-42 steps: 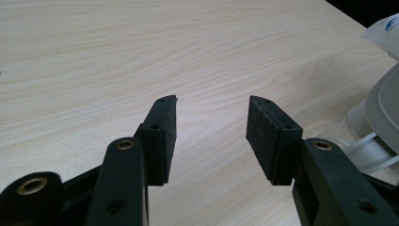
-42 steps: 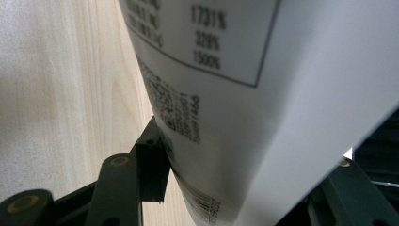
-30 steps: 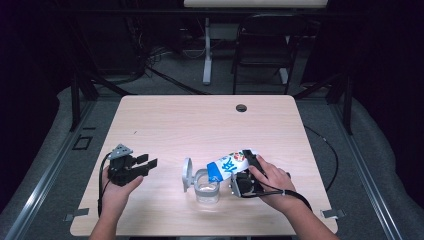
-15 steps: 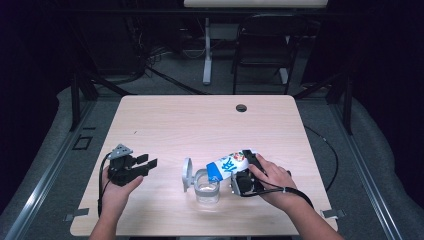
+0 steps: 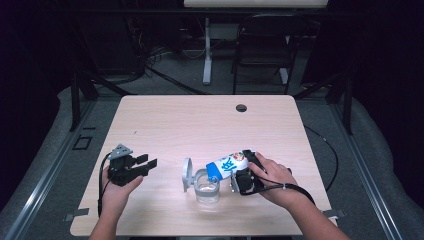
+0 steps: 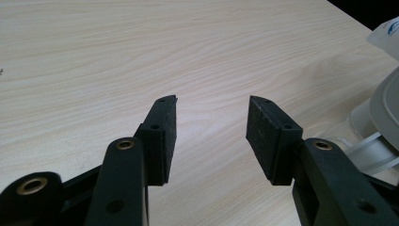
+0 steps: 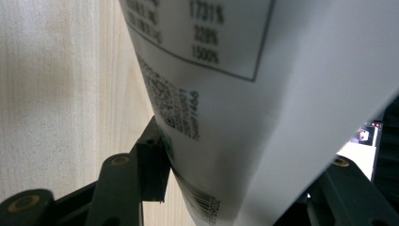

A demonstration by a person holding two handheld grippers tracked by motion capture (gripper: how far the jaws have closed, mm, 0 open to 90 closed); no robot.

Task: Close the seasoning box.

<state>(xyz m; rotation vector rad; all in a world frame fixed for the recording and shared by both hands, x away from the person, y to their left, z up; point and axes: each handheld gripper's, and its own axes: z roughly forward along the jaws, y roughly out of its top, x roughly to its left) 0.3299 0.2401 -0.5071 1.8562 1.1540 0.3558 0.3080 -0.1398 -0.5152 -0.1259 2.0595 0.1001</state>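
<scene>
A white bottle with a blue neck and colourful label (image 5: 229,164) is tipped over, its mouth pointing down-left over a clear glass jar (image 5: 206,186). My right gripper (image 5: 243,173) is shut on the bottle; its printed label (image 7: 221,94) looms right between the jaws in the right gripper view. The jar's grey hinged lid (image 5: 186,173) stands open on its left side. My left gripper (image 5: 145,166) rests low at the table's left, open with nothing between its pads (image 6: 164,136). The jar lid (image 6: 387,108) edges into the right of the left gripper view.
The pale wooden table (image 5: 200,125) has a small dark grommet hole (image 5: 241,107) near its far edge. Black cables trail from both grippers. Chairs and desk legs stand on the floor beyond the table.
</scene>
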